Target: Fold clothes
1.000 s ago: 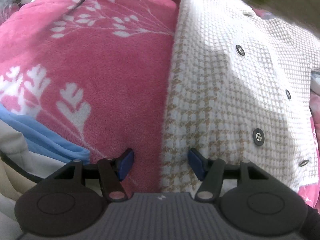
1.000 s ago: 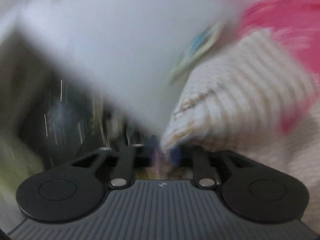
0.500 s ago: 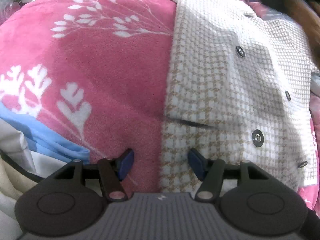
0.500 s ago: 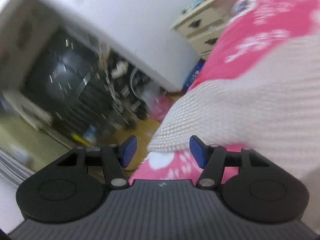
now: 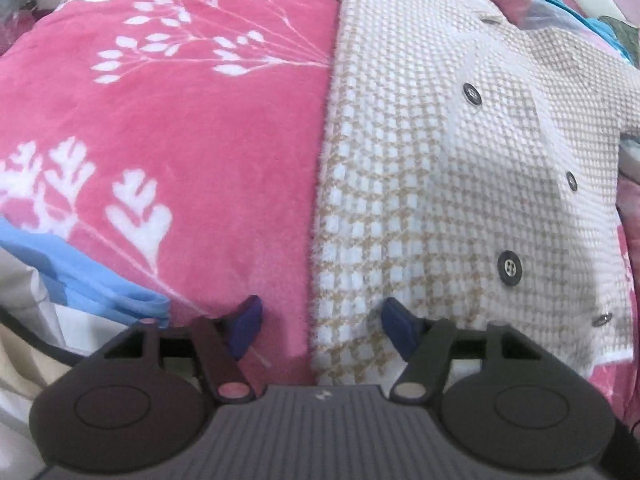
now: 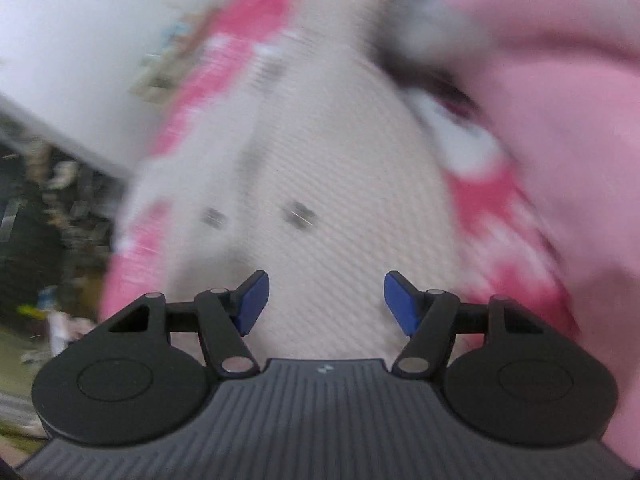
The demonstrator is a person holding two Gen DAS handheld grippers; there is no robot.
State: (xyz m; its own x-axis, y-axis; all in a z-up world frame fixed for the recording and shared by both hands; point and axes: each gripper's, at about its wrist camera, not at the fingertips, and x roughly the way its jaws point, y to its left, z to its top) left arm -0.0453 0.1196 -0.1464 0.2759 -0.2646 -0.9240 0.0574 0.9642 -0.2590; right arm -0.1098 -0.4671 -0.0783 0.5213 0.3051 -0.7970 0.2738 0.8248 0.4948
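A cream and tan houndstooth cardigan (image 5: 440,168) with dark buttons lies flat on a pink floral blanket (image 5: 180,128). My left gripper (image 5: 320,326) is open and empty, its jaws straddling the cardigan's near left hem edge. In the blurred right wrist view, the same cardigan (image 6: 320,208) lies ahead of my right gripper (image 6: 326,304), which is open and empty just above the fabric.
A light blue cloth (image 5: 88,280) and white fabric lie at the blanket's near left edge. Colourful items (image 5: 560,12) sit beyond the cardigan at the far right. A pink mass (image 6: 560,120) fills the right of the right wrist view; dark clutter (image 6: 48,220) is at its left.
My right gripper opened, letting go of the cardigan fabric, and swung round to face the garment. The folded part now lies flat. My left gripper has stayed put and open.
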